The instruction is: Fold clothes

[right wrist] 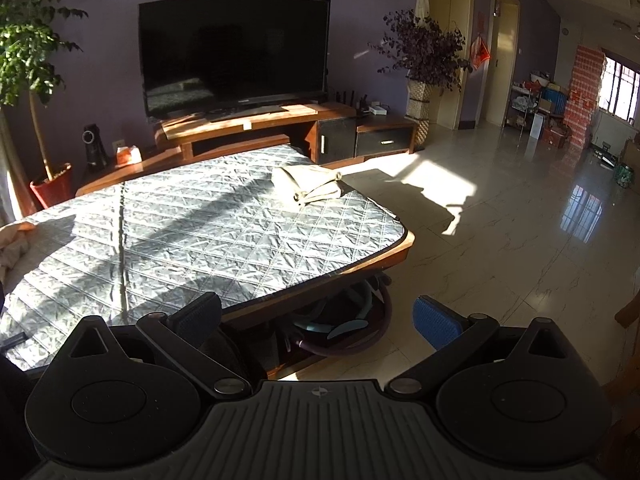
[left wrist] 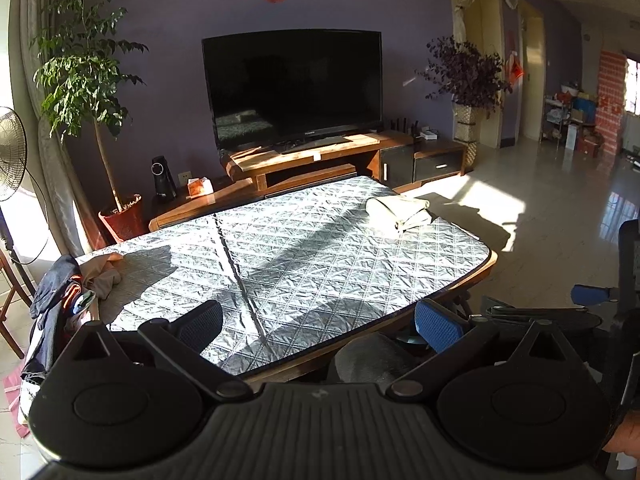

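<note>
A folded beige garment (left wrist: 398,211) lies at the far right corner of the quilted grey table cover (left wrist: 288,256); it also shows in the right wrist view (right wrist: 308,186). A tan garment (left wrist: 102,274) lies crumpled at the table's left end, beside a pile of dark and coloured clothes (left wrist: 60,296) hanging over the edge. The tan garment shows at the left edge of the right wrist view (right wrist: 14,242). My left gripper (left wrist: 320,326) is open and empty above the table's near edge. My right gripper (right wrist: 318,318) is open and empty, over the table's near right corner.
A TV (left wrist: 294,86) on a wooden stand (left wrist: 320,156) is behind the table. Potted plants (left wrist: 86,92) stand left and right. A fan (left wrist: 10,160) is at far left. Tiled floor (right wrist: 500,240) lies to the right. Items sit under the table (right wrist: 340,324).
</note>
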Tool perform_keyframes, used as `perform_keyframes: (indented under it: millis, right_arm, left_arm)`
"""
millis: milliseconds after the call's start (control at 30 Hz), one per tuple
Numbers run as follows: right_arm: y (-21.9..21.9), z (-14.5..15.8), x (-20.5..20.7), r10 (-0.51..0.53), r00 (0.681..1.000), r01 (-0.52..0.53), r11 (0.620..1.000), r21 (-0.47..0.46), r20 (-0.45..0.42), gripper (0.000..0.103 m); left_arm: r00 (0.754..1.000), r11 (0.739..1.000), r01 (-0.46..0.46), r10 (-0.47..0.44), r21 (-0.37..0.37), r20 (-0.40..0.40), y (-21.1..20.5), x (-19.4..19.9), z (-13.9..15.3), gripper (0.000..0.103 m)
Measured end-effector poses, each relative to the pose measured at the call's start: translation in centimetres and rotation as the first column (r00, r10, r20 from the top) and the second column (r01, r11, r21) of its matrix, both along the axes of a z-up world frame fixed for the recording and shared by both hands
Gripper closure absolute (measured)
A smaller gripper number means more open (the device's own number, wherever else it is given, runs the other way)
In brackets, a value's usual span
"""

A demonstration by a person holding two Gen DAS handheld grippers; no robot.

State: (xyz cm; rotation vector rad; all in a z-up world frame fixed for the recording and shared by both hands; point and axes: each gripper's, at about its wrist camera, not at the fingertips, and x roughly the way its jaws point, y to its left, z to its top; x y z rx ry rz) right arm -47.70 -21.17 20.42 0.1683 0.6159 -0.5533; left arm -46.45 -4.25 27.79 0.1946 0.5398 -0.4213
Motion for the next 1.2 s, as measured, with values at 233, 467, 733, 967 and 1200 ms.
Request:
perform_keyframes:
  millis: [233,467,733,967,1200]
  right_arm:
    - [1.7,0.0,2.1,0.066,0.998,-0.066,0.998,-0.012,0.018,0.000]
    - [2.9,-1.7,5.6,0.130,0.990,-0.130,0.991,-0.007,-0.057,0.000]
    - [3.0,-3.5,11.1,0.154,0.983,-0.153,0.988,0.016,-0.104,0.000]
    - [2.5,-5.3,15.5,0.139,0.980,-0.140,0.990,0.001,-0.146,0.000]
    - [1.8,-6.3,20.6,0.121,0.984,-0.120,0.993,0.018,-0.133,0.000]
  left_arm:
    - [0.999,0.998,-0.038,0.038,-0.044,0.004,2.3,1.3,-0.1,0.001]
    - [0.994,0.992,-0.098,0.094,-0.084,-0.052,4.2,4.4,-1.3,0.001]
    - [0.965,0.966,-0.215,0.186,-0.146,-0.187,8.5,11.9,-3.9,0.001]
    - [0.973,0.974,-0.206,0.195,-0.090,-0.120,8.4,16.6,-5.7,0.001]
    - [0.985,0.980,-0.166,0.159,-0.112,-0.066,7.1,19.6,-7.0,0.001]
